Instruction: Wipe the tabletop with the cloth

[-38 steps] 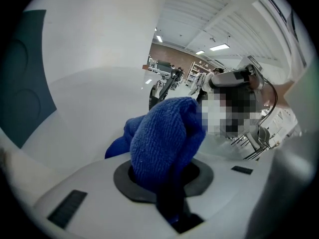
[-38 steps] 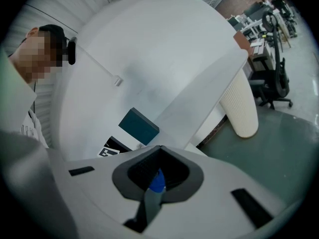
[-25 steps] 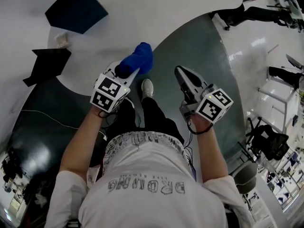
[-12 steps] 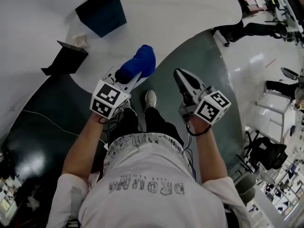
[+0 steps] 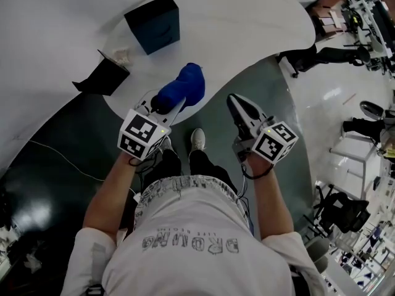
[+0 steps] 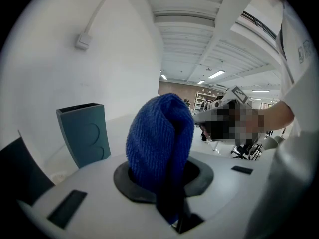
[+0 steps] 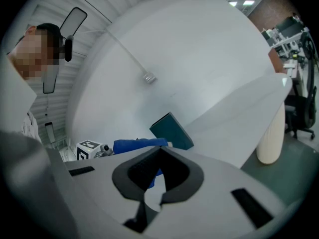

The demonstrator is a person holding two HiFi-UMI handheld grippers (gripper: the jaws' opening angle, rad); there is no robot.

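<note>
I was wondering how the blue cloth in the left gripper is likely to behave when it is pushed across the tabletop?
It is probably floppy: the blue cloth bunches into a rounded wad beyond the left gripper, which is shut on it. Its ribbed, towel-like surface suggests it will drag rather than slip on the white tabletop.

cloth (image 6: 159, 143) base hidden, whitish scrap (image 5: 122, 56) perhaps paper
</note>
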